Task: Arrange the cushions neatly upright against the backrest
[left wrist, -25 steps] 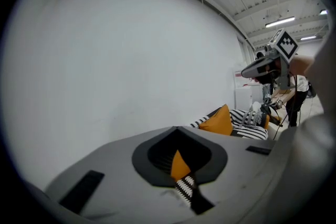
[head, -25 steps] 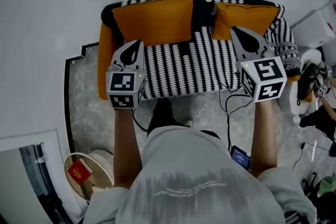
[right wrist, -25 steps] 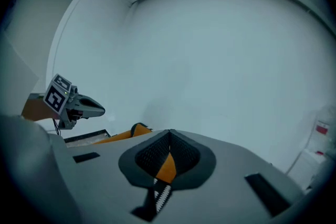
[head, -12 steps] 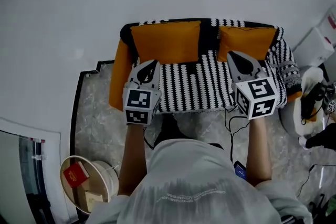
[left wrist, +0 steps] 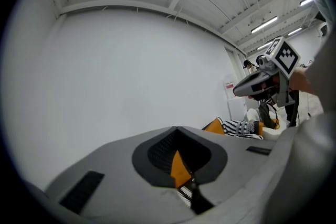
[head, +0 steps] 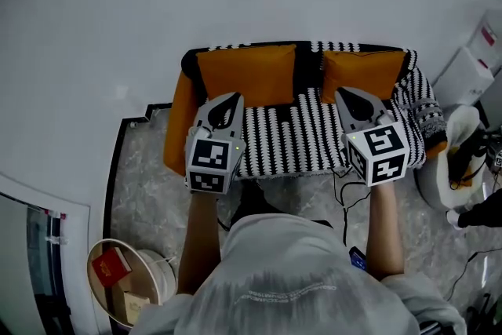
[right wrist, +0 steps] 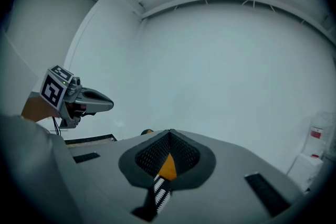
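While left gripper (head: 227, 100) and right gripper (head: 346, 95) hover closed above sofa (head: 290, 131), cushions (head: 247, 73) line backrest (head: 307, 63) edge

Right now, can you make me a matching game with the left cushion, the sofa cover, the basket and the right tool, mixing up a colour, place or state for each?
Things:
1. left cushion
2. sofa cover
3. basket
4. right tool

Matches:
A. black and white stripes
B. shut, holding nothing
C. orange
D. on the floor, by the person's left side

Pairs: 1-C, 2-A, 3-D, 4-B.
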A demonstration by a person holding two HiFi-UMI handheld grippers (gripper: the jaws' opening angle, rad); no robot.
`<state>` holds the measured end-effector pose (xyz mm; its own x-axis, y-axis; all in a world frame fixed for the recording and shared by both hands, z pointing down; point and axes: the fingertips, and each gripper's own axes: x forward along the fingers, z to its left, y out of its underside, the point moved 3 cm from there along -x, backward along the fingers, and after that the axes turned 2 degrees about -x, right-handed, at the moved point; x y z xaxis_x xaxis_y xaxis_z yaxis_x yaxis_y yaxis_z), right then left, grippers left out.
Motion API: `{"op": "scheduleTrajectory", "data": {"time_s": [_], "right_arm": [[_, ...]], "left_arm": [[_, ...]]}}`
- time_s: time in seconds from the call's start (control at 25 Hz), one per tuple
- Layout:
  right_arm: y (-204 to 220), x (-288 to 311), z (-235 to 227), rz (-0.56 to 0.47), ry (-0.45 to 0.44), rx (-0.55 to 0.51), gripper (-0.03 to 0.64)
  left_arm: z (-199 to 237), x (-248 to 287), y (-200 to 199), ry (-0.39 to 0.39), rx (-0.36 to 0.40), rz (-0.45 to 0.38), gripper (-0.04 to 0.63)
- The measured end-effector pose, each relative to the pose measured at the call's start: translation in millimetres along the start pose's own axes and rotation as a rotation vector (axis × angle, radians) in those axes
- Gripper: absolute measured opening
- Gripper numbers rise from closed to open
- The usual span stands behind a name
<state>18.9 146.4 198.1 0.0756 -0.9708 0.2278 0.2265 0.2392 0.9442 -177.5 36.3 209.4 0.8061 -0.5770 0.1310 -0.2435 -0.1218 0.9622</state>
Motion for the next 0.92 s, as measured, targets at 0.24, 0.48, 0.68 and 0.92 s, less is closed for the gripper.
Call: {"op": "scheduleTrajectory", "data": {"time_s": [0.24,0.48,0.68,0.92], "right_arm": [[7.2,-3.5,-6.3,0.016,0.012,0.003,0.003],[15.9,-0.5,-10.6,0.035,0.012,-0.006,0.003],[20.8,4.9,-13.7,0.043,0.013,0.004,0.003],[21.9,11.8,-21.0,0.039,0.014,0.009,0.003]], "left_arm": [[-5.8,4.0,0.1,0.011,-0.011,-0.002,0.019],[-11.0,10.5,5.1,0.019,-0.014,0.016,0.020],[-12.2,17.8,9.8,0.028,-0.012,0.031,0.020],[-6.9,27.0,6.8,0.023,-0.004,0.031,0.020]]}}
